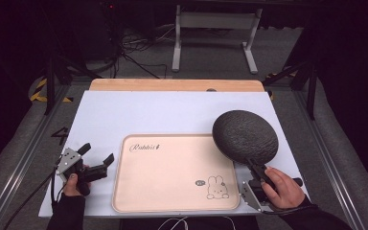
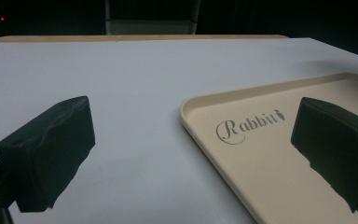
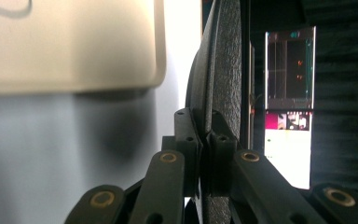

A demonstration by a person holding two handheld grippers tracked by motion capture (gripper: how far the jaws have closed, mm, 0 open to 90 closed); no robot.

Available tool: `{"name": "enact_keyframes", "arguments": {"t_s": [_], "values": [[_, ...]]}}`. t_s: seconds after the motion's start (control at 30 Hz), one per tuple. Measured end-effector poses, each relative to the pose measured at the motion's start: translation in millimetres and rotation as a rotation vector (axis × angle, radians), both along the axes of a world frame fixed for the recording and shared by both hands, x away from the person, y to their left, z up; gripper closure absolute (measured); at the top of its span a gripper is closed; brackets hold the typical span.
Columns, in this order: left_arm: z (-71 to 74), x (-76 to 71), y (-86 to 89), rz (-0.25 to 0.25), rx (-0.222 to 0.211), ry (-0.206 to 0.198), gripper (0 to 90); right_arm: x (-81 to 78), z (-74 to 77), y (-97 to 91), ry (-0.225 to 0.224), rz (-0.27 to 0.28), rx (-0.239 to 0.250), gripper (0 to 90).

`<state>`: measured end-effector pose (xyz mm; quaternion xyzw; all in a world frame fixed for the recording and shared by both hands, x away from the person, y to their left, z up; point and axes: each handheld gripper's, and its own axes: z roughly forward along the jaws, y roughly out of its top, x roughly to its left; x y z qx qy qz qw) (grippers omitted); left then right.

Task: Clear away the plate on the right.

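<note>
Two tools: one per hand, both low at the near bench edge.
Left tool (image 1: 96,154): jaws wide apart, nothing btwn them; sits just left of tray, over white bench top (image 2: 121,79).
Right tool (image 3: 205,140): jaws closed tight on rim of dark round plate (image 1: 245,136).
Plate: textured, dark grey, tilted up off bench, over tray's far right corner.
Tray (image 1: 139,191): beige, flat on bench centre, "Rabbit" script far left, bunny drawing (image 1: 216,188) near right.
</note>
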<state>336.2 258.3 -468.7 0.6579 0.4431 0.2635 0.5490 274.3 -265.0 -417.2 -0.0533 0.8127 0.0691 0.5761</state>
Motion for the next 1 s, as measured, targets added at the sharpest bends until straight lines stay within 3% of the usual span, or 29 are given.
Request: {"name": "enact_keyframes", "arguments": {"t_s": [0.83, 1.0], "values": [[-0.1, 0.1, -0.4, -0.007, 0.009, -0.002, 0.3, -21.2, 14.2, 56.4, -0.003, 0.188, 0.015, 85.8], [-0.1, 0.1, -0.6, -0.009, 0.011, -0.002, 0.3, -24.5, 16.2, 62.6, -0.005, 0.205, 0.022, 85.8]]}}
